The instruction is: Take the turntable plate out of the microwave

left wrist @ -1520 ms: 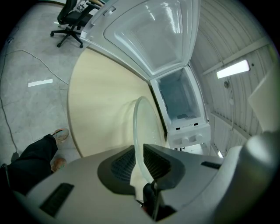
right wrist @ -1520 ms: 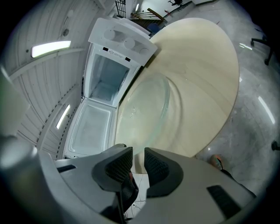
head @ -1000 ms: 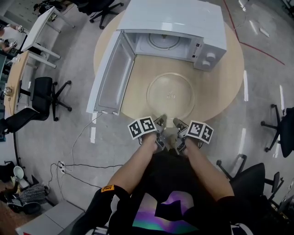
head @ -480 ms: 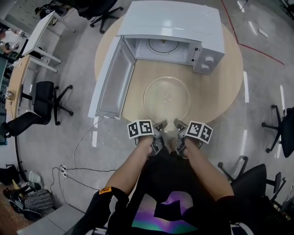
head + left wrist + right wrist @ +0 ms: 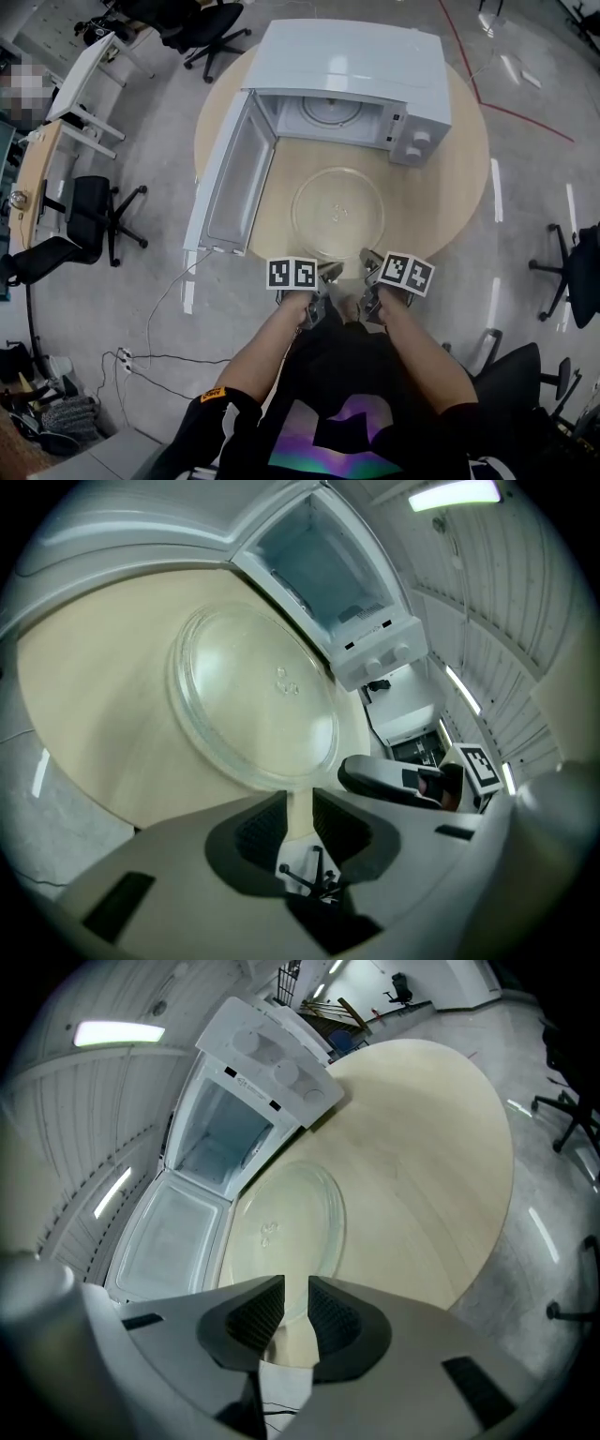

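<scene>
Glass turntable plate (image 5: 337, 212) lies flat on the wooden table (image 5: 442, 197), outside the open microwave (image 5: 352, 56); removal looks complete. My left gripper (image 5: 327, 273) and right gripper (image 5: 368, 259) hover at the near edge, jaws narrowly apart, gripping nothing.

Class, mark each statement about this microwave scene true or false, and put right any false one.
1. The turntable plate lies on the round table, outside the microwave. True.
2. The microwave door is closed. False: it stands wide open.
3. The left claw grips the plate's rim. False: its jaws stand slightly apart with nothing between them.
4. The right claw holds nothing. True.
5. The plate is stood on its edge against the door. False: it lies flat on the table.
</scene>
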Tool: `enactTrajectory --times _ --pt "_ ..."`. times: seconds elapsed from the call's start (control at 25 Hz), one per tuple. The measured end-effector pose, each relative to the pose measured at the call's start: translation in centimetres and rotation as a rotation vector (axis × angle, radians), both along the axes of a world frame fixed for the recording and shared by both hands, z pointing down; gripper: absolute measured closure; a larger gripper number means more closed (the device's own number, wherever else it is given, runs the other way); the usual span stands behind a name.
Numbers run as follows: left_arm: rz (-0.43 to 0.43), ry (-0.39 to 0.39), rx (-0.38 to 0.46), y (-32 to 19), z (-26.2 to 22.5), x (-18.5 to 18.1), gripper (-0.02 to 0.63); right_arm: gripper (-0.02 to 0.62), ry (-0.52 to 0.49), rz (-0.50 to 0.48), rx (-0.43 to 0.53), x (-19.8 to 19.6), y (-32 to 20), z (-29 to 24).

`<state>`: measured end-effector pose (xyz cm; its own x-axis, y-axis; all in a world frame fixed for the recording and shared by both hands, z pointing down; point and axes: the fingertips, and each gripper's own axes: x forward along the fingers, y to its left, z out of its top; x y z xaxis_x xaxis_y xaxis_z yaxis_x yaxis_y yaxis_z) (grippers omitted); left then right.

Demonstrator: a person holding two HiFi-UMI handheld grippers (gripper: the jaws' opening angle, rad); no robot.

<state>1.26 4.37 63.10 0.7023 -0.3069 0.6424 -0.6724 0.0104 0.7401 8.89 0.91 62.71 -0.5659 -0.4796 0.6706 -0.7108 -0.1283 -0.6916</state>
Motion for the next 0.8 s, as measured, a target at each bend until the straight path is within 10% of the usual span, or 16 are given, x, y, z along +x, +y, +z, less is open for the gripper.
enactTrajectory --times 0.8 --pt "-0.045 -0.175 0.466 0.5 -9.9 0.3 0.503 0.509 0.328 -0.29 0.473 1.0 1.0 -9.4"
